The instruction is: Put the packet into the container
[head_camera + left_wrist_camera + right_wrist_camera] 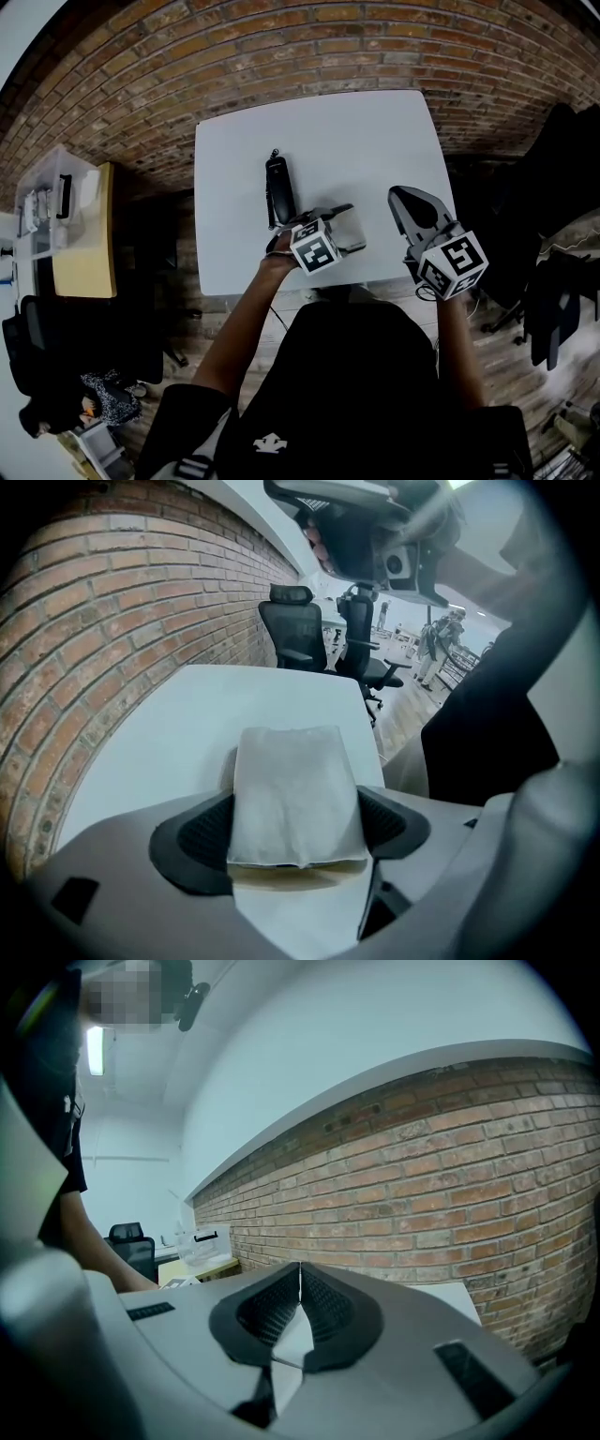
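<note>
Packet (295,789) in left tool (296,829) — long axis along jaws, outward

- The packet (295,794) is a flat, pale grey-white pouch, rectangular, plain and lightly creased on the face I see.
- It is clamped between the jaws of the left gripper (343,229), with the pads on its two long edges and most of its length jutting past them.
- It is over the near part of the white table (375,141); I cannot tell whether its far end touches.
- What I take for the container (278,190) is narrow and black, on the table just beyond the packet and apart from it.
</note>
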